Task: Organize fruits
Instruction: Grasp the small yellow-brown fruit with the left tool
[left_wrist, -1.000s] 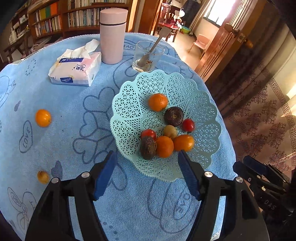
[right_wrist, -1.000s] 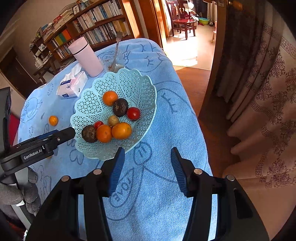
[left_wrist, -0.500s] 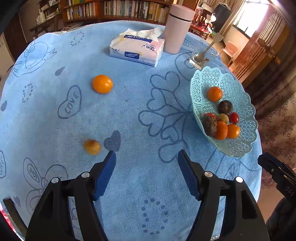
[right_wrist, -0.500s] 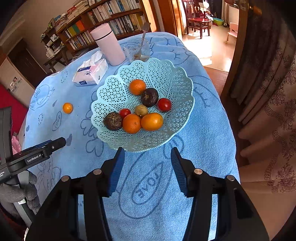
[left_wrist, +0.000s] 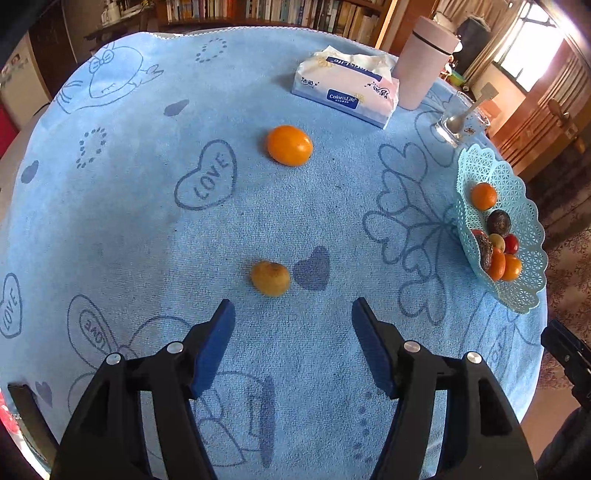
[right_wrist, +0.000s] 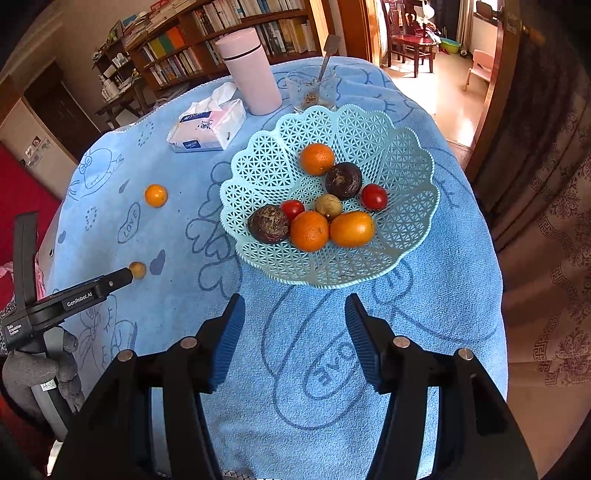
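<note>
The left hand-held gripper (left_wrist: 291, 317) is hovering with its blue pads spread wide apart and nothing between them, low centre of the left wrist view. Just above its fingertips, a small yellow-brown fruit (left_wrist: 270, 278) is lying on the blue cloth-covered desk (left_wrist: 147, 229), slightly left of the gap's midline. Further up the frame, well apart from it, an orange kumquat-like fruit (left_wrist: 290, 144) is sitting alone.

The right hand-held gripper (right_wrist: 293, 325) is also standing open and empty, low centre of its own view, near the front rim of the pale blue lattice fruit basket (right_wrist: 406, 155), which is holding oranges, dark passion fruits, cherry tomatoes and one small yellow fruit.

The small fruit is probably the next pick. It looks light, round and likely to roll on the cloth, with a blemished skin that may be soft, so a gentle squeeze across its widest middle seems wisest, with the pads centred on it first. The basket is looking thin and flexible, so dropping fruit in gently would be safer.
</note>
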